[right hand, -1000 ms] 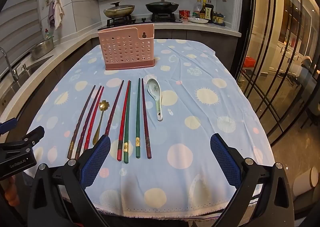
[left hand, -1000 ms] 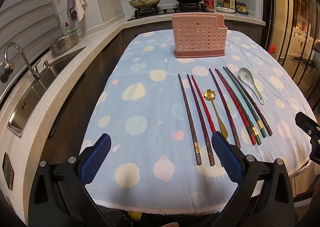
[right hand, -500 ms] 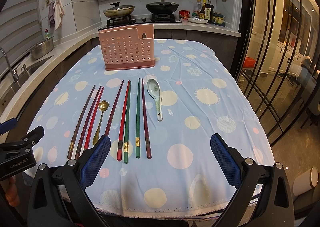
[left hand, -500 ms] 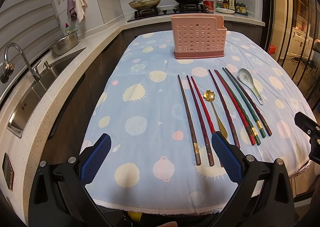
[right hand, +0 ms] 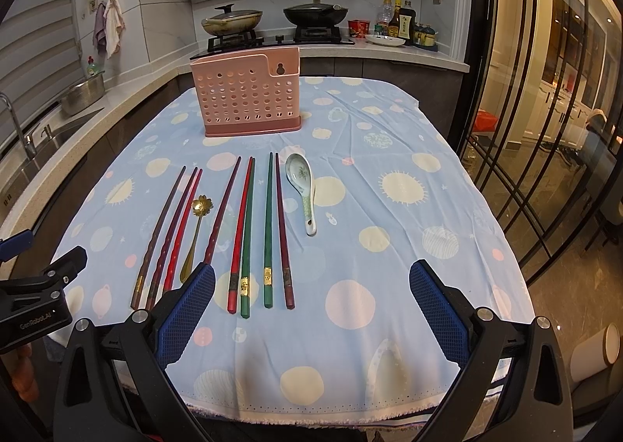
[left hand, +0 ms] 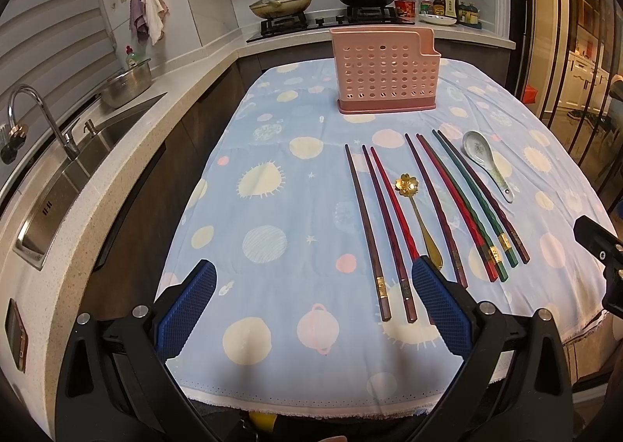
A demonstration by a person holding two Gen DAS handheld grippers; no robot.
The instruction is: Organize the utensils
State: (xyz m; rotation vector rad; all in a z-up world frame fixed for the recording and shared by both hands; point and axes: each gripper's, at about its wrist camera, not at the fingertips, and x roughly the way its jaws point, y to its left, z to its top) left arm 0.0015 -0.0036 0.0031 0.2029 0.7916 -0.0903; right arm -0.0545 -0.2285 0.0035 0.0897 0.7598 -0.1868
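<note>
Both your wrist views look from the tabletop's (left hand: 272, 383) near edge toward the stove (right hand: 272, 39), left one nearer the left corner. Both share the rack (left hand: 385, 72) and chopsticks (right hand: 268, 228).

Matt pale-blue cloth tablecloth (right hand: 389, 247) with printed dots, pink plastic utensil holder (right hand: 247, 92) with punched holes, glossy lacquered chopsticks (right hand: 268, 232), shiny gold metal spoon (right hand: 196, 224), glazed ceramic spoon (right hand: 301, 185), textured blue rubbery pads (right hand: 187, 317), brushed steel sink (left hand: 58, 185), speckled stone countertop (left hand: 128, 154)

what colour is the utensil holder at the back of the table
Pink, with rows of round holes; the utensil holder shows best in the right wrist view.
</note>
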